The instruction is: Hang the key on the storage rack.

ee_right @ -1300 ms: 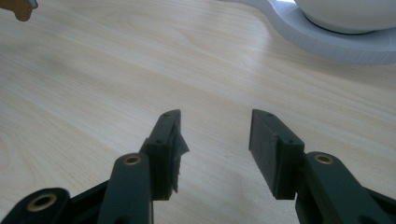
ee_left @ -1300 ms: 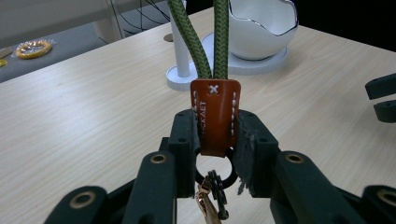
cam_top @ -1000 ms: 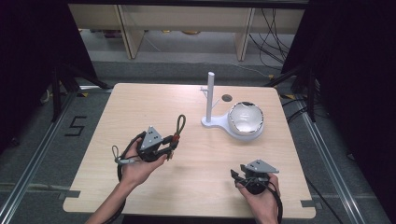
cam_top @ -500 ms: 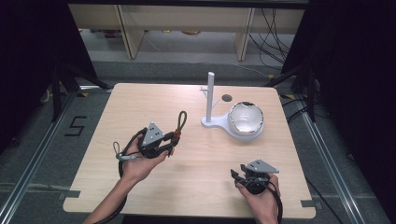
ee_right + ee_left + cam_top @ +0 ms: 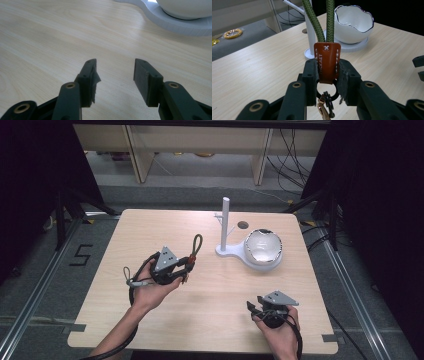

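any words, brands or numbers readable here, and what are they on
"5": dark marking on the floor left of the table.
Stamped brand on the brown leather tab of the green rope strap: seems to end "ALT"; first letters too unclear to read.
A stitched white cross sits above it.

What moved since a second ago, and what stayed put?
The left gripper, shut on the green rope keyring, drifted slightly toward the person's edge of the table. The right gripper stayed open and still. The white stand and bowl did not move.

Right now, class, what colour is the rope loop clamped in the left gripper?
Olive green, a braided rope loop above a brown leather tab; the left gripper view shows it best.
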Tool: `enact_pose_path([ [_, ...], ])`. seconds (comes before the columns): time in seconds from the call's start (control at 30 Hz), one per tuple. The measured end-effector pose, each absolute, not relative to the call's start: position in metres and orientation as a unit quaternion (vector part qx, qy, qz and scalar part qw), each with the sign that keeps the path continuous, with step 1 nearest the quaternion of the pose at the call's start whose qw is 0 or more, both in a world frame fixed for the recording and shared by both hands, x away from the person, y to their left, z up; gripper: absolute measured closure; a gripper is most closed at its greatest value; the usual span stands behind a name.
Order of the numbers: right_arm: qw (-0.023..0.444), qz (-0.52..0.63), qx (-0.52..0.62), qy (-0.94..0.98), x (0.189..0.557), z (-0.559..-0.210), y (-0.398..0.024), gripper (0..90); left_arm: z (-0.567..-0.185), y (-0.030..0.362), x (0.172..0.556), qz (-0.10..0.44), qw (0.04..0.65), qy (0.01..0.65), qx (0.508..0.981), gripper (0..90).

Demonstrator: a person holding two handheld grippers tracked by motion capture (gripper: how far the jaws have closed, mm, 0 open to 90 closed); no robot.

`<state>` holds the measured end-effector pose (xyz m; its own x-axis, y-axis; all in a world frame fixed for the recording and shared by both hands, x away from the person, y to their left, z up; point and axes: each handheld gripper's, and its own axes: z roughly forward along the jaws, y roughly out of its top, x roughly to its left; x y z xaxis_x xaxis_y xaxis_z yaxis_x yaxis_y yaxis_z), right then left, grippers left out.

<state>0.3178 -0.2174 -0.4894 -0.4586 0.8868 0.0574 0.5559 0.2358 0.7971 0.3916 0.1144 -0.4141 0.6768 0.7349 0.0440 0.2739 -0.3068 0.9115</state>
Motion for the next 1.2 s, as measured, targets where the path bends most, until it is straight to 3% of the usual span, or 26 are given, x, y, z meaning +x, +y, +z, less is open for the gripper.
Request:
enact_pose_path([
  [1.2, 0.214, 0.392, 0.478, 0.756, 0.317, -0.487, -0.219, 54.0, -0.397, 0.104, 0.415, 0.252, 0.494, 0.311, 0.771, 69.2],
])
